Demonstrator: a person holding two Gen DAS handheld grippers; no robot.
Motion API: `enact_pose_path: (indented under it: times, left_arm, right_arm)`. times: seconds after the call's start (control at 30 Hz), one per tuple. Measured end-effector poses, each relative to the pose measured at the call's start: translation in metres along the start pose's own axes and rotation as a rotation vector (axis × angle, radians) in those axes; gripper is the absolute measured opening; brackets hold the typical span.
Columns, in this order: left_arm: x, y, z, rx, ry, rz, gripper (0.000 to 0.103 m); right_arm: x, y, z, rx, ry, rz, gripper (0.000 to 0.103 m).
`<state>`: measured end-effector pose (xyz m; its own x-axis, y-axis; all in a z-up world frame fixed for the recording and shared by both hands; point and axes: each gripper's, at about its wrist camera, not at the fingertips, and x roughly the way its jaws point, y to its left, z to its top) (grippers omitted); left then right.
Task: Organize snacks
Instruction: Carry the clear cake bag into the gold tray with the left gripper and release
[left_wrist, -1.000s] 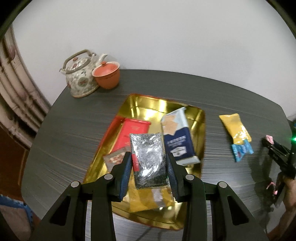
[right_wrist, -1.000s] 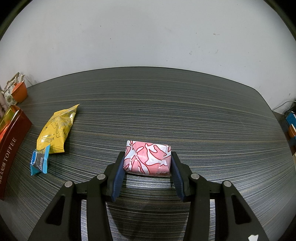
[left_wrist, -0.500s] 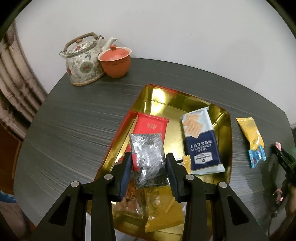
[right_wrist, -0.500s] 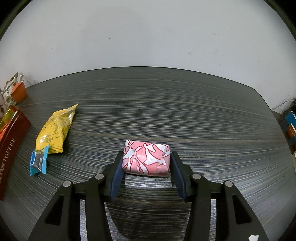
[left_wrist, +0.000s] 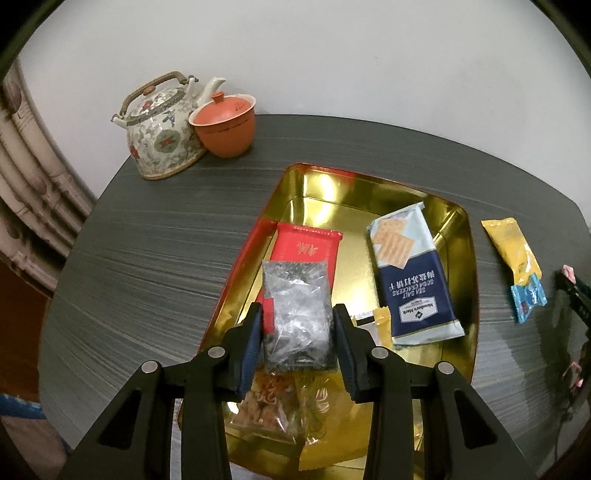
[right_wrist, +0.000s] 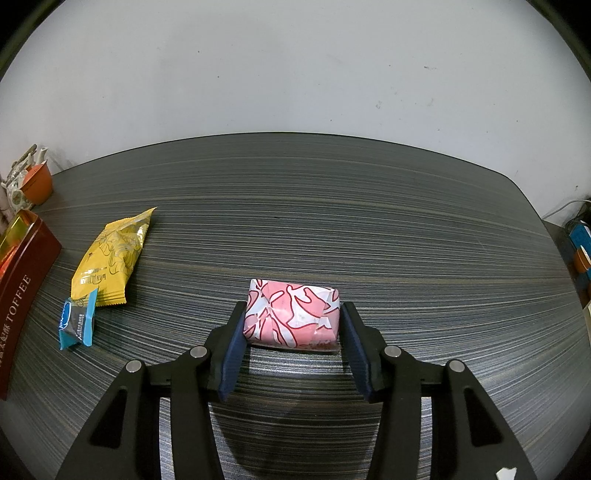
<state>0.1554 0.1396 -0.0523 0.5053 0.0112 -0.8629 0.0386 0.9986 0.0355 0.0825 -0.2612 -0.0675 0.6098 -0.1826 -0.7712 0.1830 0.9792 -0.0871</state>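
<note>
Lower centre, left wrist view: our left gripper (left_wrist: 298, 334) clamps clear packet (left_wrist: 295, 314) over gold tin (left_wrist: 467, 280); only right wrist view shows our right gripper (right_wrist: 291, 332) pinching pink packet (right_wrist: 291, 317) on table (right_wrist: 369, 221).

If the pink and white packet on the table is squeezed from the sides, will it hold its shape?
Probably dents: the pink packet has creased, folded wrapping. Its blocky shape suggests it will not roll. Glossy film may slip.

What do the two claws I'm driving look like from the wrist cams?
Both look alike. The left claw and right claw each have two matte black angular arms with triangular cut-outs, round silver pins at the joints, and dark blue pads lining the fingers' inner faces. No cables, markings or sleeves show.
</note>
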Motion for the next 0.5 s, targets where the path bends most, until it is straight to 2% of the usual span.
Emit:
enact_pose_path:
  times: [0.07, 0.13, 0.2, 0.5]
  left_arm:
    - [-0.002, 0.001, 0.000, 0.003, 0.001, 0.000, 0.042]
    - [-0.005, 0.002, 0.000, 0.010, -0.005, 0.014, 0.057]
    - [-0.009, 0.002, -0.001, 0.015, -0.016, 0.016, 0.063]
    - [-0.034, 0.002, -0.009, 0.048, -0.041, 0.017, 0.064]
  right_arm:
    - [0.000, 0.000, 0.000, 0.000, 0.000, 0.000, 0.046]
    - [0.000, 0.000, 0.000, 0.000, 0.000, 0.000, 0.046]
    - [0.000, 0.000, 0.000, 0.000, 0.000, 0.000, 0.046]
    - [-0.001, 0.002, 0.000, -0.001, -0.001, -0.001, 0.046]
